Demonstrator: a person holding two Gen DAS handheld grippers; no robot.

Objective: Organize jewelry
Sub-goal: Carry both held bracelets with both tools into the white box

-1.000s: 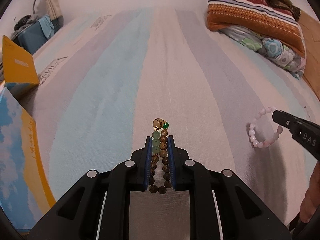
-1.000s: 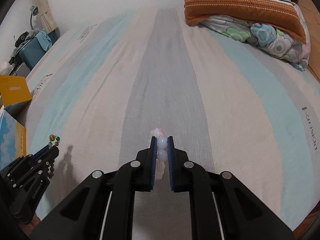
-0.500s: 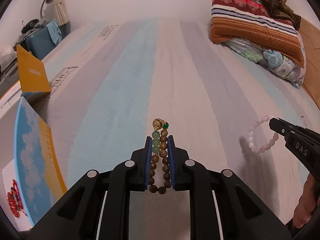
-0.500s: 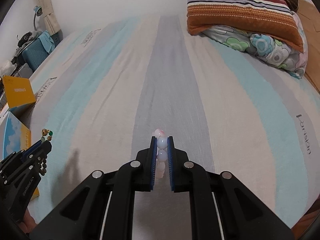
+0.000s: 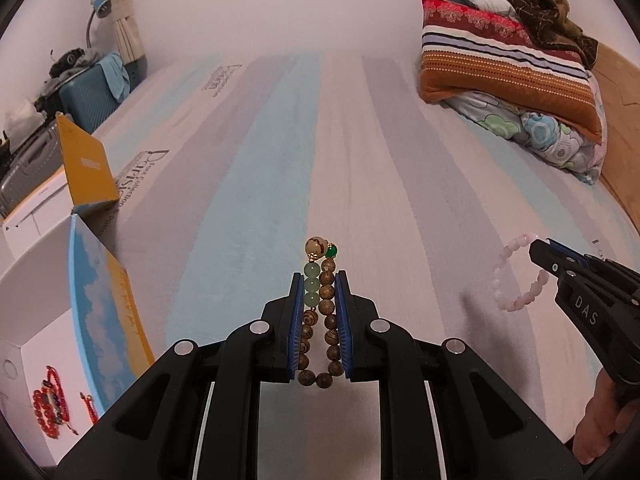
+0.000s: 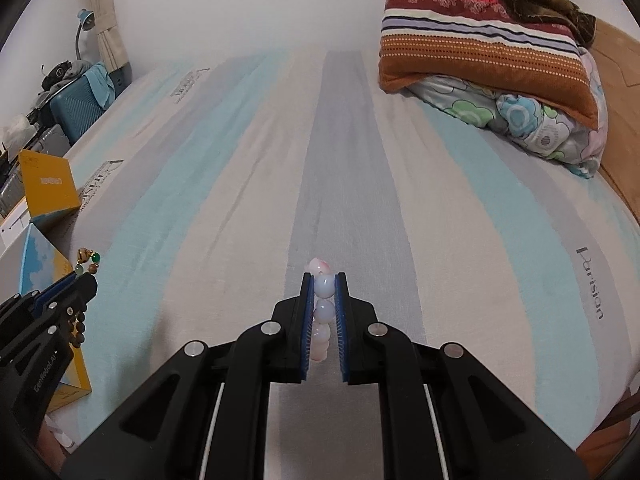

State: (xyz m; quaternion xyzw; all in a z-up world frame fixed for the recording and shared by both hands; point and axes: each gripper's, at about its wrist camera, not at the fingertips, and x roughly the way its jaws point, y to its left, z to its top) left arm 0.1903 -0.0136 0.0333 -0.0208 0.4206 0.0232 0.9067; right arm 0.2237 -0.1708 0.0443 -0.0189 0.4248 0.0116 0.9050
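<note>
Left gripper (image 5: pixel 318 280) jaws tight on wooden bracelet (image 5: pixel 325 312); right gripper (image 6: pixel 324 282) on half-hidden pink bracelet (image 6: pixel 322 314).

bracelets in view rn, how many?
At least 3: wooden bead bracelet clamped in the left gripper, pink bead bracelet clamped in the right gripper, and red bead jewelry in the white box; count inside the box is unclear.
</note>
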